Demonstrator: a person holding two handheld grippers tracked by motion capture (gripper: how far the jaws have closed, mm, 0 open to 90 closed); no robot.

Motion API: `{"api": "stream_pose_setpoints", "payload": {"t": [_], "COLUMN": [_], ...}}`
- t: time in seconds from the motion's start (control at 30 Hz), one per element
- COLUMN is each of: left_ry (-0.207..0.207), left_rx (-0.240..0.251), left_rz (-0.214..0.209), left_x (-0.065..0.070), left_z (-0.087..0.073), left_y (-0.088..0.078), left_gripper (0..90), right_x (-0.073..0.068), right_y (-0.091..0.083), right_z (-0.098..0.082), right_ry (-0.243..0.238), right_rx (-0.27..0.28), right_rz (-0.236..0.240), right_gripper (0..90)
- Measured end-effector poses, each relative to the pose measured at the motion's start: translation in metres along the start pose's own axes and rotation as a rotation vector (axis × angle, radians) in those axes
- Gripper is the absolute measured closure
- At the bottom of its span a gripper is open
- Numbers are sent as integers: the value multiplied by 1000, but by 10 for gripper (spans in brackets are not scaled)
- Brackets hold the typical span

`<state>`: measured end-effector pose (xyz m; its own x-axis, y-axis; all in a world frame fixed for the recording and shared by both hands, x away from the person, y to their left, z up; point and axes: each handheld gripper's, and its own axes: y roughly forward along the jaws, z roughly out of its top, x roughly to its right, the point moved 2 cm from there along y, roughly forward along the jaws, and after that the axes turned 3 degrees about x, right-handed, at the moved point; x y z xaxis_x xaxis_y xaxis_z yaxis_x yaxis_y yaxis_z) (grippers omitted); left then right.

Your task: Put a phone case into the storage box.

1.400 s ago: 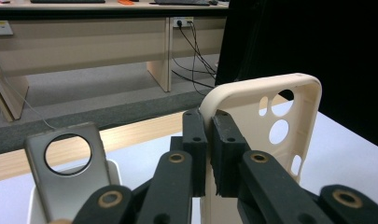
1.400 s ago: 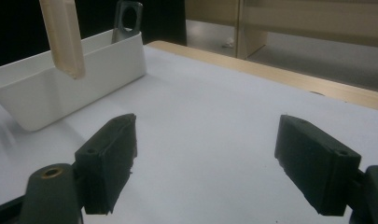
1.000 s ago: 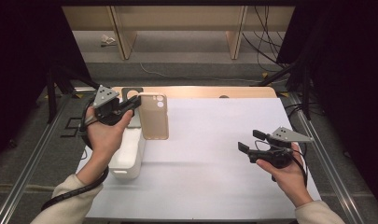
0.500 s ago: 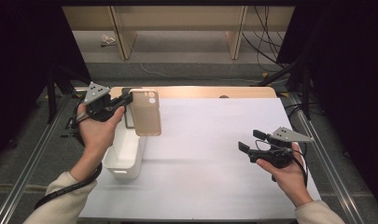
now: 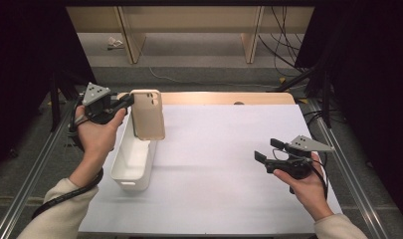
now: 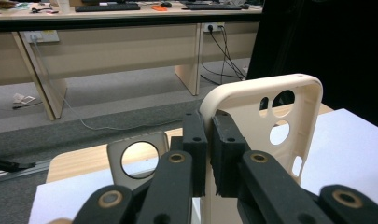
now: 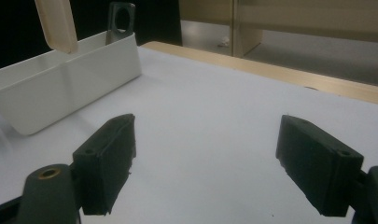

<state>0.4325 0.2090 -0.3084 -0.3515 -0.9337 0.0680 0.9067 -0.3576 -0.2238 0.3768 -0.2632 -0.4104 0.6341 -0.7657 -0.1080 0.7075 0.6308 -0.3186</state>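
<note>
We are holding the beige, soft-looking plastic phone case [image 5: 148, 114] in the left gripper [image 5: 125, 103], its jaws clamping one long edge of the case, as the left gripper view shows [image 6: 261, 140]. The case is hanging upright in the air above the far end of the white, narrow rectangular plastic bin [image 5: 133, 160], which is sitting on the left of the white table sheet [image 5: 224, 164].

Judging progress: the pick-up is looking done; the lowering into the bin and the release are looking still to do, if the bin is the goal.

A second, grey phone case with a round camera hole [image 6: 136, 158] is standing at the bin's far end.

The held case is showing a rounded rim and several camera cut-outs near its top, with no visible bending.

The right gripper [image 5: 268, 154] is idling near the right edge, jaws wide apart and empty.
</note>
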Motion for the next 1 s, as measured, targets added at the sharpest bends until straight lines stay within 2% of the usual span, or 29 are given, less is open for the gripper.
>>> {"api": "stream_pose_setpoints", "payload": {"t": [0.57, 1.0], "left_ry": [22, 26], "left_rx": [1, -12], "left_rz": [48, 75], "left_x": [-21, -33], "left_z": [11, 9], "left_y": [13, 25], "left_gripper": [849, 849], "right_x": [1, 2], "right_y": [0, 0], "right_z": [0, -1], "right_ry": [8, 10], "right_rx": [1, 1], "right_rz": [-3, -4], "right_gripper": [203, 203]}}
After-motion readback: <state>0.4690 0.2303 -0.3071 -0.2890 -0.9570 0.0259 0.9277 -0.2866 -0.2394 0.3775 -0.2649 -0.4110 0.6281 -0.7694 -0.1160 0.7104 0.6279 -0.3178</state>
